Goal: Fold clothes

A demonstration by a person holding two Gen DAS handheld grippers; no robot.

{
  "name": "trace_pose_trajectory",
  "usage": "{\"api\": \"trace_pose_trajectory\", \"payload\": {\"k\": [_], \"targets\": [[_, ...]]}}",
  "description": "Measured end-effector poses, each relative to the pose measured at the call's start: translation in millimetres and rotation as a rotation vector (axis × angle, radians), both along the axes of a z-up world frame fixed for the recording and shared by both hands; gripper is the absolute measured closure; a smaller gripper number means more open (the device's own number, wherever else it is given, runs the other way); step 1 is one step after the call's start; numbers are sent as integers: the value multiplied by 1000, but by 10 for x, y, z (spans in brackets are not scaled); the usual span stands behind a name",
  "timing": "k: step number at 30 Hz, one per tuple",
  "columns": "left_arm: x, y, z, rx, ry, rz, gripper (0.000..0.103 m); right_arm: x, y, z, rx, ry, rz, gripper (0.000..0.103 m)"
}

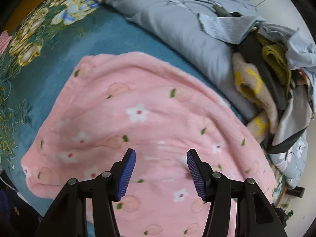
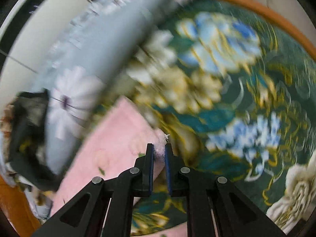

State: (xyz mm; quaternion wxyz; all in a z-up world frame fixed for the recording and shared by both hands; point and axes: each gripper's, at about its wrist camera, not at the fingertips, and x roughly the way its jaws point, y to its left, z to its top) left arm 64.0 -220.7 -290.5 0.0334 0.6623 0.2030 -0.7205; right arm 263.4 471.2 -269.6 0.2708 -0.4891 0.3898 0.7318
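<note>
A home bedroom: a bed [image 1: 122, 39] under a teal flowered bedspread, a grey floral duvet [image 1: 177, 19] bunched at its far side, clothes [image 1: 262, 75] heaped at the right.

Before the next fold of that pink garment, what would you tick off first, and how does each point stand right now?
1. Right gripper shut on the pink garment edge: ok.
2. Left gripper open, nothing between its pads: ok.
3. Left gripper above the garment, touching or not: cannot tell.
4. Garment lying spread on the teal bedspread: ok, a few wrinkles.
5. Clothes pile apart from the garment: ok.
6. Right wrist view sharp enough to judge the fold line: not ok, blurred.
</note>
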Motion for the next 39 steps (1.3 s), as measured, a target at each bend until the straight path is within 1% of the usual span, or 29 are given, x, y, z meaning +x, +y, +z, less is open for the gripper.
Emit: {"api": "trace_pose_trajectory", "payload": {"k": [1,4,6,7,9,11,12,13,14,17,21,23,25,26,29,31,35,36,38,39], "targets": [[19,-33,-5,-8,-3,4,45,28,-7,-82,-14,-10,-15,92],[62,-170,20,-22,-6,12,45,85,-10,-109,-20,-12,-35,90],[145,-302,52,-30,-4,21,45,108,4,-58,-32,1,-39,88],[186,-363,66,-33,-3,26,45,115,8,-14,-31,6,-38,84],[293,-545,84,-32,-4,55,44,158,8,109,-22,18,-39,81],[432,-764,92,-29,-6,99,42,288,-17,235,-26,51,-43,70],[522,-887,92,-29,-8,126,41,376,-76,285,-30,63,-53,67],[617,-1001,88,-29,-9,153,41,466,-139,334,-34,74,-62,61],[713,-1112,83,-28,-11,179,39,556,-202,383,-38,85,-72,59],[1072,-1454,16,-21,-29,270,38,1050,-428,379,-56,35,-93,59],[1530,-1802,-129,-11,-58,367,37,1899,-684,155,-135,-50,-245,59],[1703,-1914,-250,-9,-84,406,36,2258,-792,45,-174,-76,-331,59],[1842,-1997,-384,-4,-101,441,36,2544,-898,-112,-231,-75,-411,59],[1887,-2031,-456,5,-108,458,36,2583,-916,-171,-248,-72,-430,59],[1937,-2096,-647,43,-109,503,36,2633,-965,-315,-294,-22,-475,59],[1938,-2121,-738,55,-103,521,36,2568,-968,-360,-304,7,-476,59],[1951,-2170,-826,77,-79,547,38,2429,-972,-447,-321,63,-476,59],[1962,-2185,-840,83,-72,555,39,2370,-976,-468,-323,63,-458,59],[1982,-2212,-869,96,-66,566,53,2305,-1001,-497,-329,57,-451,60],[1992,-2224,-870,107,-60,573,57,2283,-1000,-518,-335,56,-455,64]]}}
